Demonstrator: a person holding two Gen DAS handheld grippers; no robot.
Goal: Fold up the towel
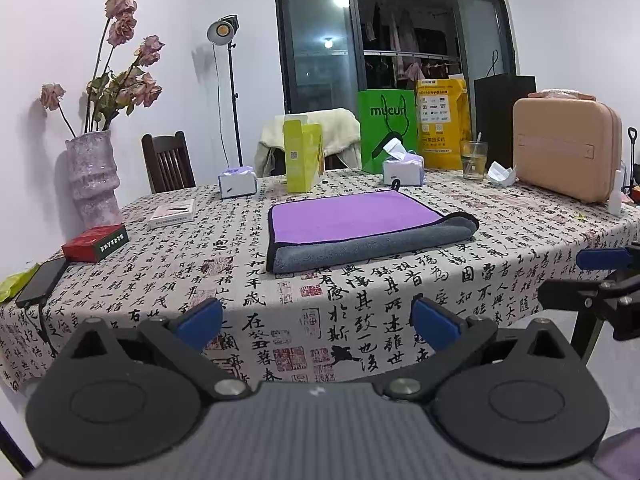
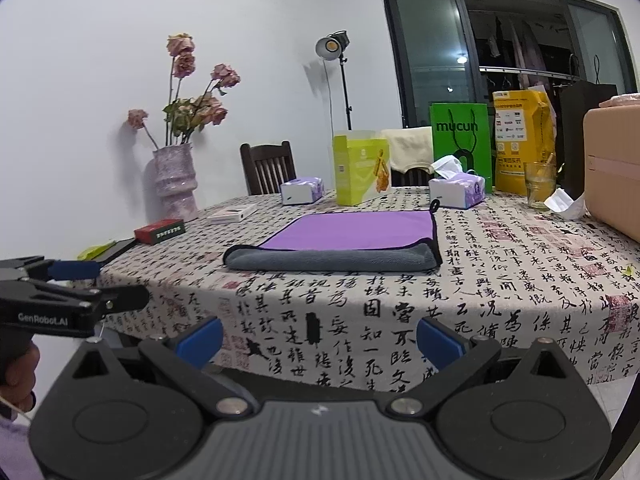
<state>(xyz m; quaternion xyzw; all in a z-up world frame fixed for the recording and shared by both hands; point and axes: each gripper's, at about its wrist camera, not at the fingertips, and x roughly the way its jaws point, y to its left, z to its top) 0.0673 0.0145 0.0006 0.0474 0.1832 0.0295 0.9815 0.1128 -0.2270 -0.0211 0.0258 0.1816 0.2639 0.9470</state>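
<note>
A towel (image 1: 352, 220), purple on top and grey beneath with a dark border, lies folded flat in the middle of the table; its grey folded edge faces me. It also shows in the right wrist view (image 2: 348, 240). My left gripper (image 1: 318, 320) is open and empty, held back off the near table edge. My right gripper (image 2: 320, 340) is open and empty too, also back from the edge. Each gripper shows in the other's view: the right one at the right edge (image 1: 600, 276), the left one at the left edge (image 2: 76, 284).
The table (image 1: 360, 300) has a calligraphy-print cloth. Behind the towel stand a yellow-green box (image 1: 302, 156), two tissue packs (image 1: 402, 170), a green bag (image 1: 386, 132), a glass (image 1: 474, 160) and a pink case (image 1: 568, 152). At left: vase (image 1: 94, 176), red box (image 1: 96, 242), phone (image 1: 42, 282).
</note>
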